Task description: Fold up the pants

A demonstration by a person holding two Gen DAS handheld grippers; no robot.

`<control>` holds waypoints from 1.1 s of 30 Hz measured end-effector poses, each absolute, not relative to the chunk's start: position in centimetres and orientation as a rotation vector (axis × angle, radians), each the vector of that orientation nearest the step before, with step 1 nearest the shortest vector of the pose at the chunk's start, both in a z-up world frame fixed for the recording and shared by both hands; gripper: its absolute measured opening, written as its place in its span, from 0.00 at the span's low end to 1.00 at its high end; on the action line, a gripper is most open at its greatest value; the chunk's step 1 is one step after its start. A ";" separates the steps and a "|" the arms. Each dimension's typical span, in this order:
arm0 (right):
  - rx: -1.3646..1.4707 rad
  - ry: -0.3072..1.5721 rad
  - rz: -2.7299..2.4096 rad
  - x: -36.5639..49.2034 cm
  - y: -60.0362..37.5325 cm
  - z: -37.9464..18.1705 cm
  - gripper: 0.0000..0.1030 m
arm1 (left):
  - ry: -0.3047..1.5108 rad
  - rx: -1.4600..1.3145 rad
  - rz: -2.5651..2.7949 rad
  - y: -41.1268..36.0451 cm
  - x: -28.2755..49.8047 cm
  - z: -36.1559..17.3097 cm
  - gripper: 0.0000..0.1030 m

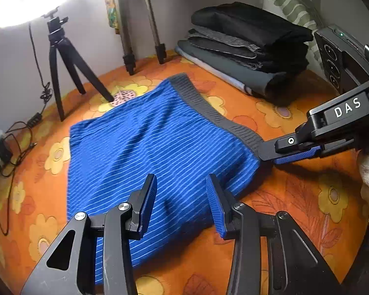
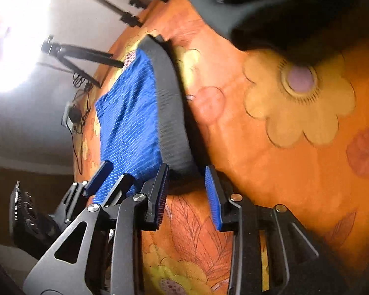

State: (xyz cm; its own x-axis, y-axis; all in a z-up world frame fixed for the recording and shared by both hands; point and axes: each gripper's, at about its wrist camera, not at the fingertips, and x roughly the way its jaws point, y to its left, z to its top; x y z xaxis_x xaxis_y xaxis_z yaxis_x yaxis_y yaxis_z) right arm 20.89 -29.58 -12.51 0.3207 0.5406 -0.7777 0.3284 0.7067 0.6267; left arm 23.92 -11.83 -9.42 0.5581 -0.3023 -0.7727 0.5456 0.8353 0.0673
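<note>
Blue striped pants (image 1: 147,145) with a grey ribbed waistband (image 1: 209,108) are spread flat on the orange flowered bedsheet (image 1: 295,196), near a stack of folded dark clothes (image 1: 246,49) by the wall. The left gripper (image 1: 182,204) is held spread open over the near edge of the fabric. The right gripper (image 2: 188,194) is seen open too — its jaws are parted just beside the waistband corner, nothing being pinched. A small black tripod (image 1: 61,61) is stood behind the pants.
</note>
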 end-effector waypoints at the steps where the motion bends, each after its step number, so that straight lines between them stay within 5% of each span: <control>1: 0.852 1.275 0.160 20.6 -29.8 -12.5 0.38 | 0.835 0.327 -0.524 -12.1 23.6 -9.3 0.39; 7: 0.898 1.252 0.177 20.8 -29.7 -12.7 0.47 | 0.812 0.418 -0.570 -13.8 22.2 -9.5 0.39; 12: 0.898 1.246 0.193 21.9 -28.8 -12.9 0.12 | 0.803 0.461 -0.621 -15.0 22.0 -9.7 0.50; 17: 0.857 1.195 0.220 22.4 -28.7 -11.2 0.11 | 0.790 0.506 -0.607 -16.3 22.8 -10.7 0.53; 18: 0.856 1.191 0.225 22.4 -28.7 -11.1 0.11 | 0.795 0.503 -0.598 -16.3 23.0 -10.9 0.52; 21: 0.868 1.187 0.246 22.5 -28.9 -11.0 0.11 | 0.815 0.465 -0.586 -16.2 23.8 -11.5 0.18; 22: 0.865 1.186 0.250 22.5 -28.9 -11.0 0.11 | 0.816 0.443 -0.583 -15.9 24.0 -11.6 0.17; 24: 0.864 1.193 0.240 22.5 -29.2 -11.1 0.15 | 0.816 0.388 -0.596 -15.2 24.3 -11.4 0.10; 27: 0.899 1.208 0.203 22.3 -30.0 -11.7 0.49 | 0.822 0.325 -0.599 -14.4 24.7 -11.2 0.10; 28: 0.917 1.207 0.194 22.2 -30.2 -11.9 0.53 | 0.823 0.314 -0.598 -14.2 24.8 -11.2 0.10; 33: 1.005 1.217 0.223 22.5 -29.7 -13.0 0.53 | 0.823 0.313 -0.613 -14.4 24.6 -11.3 0.10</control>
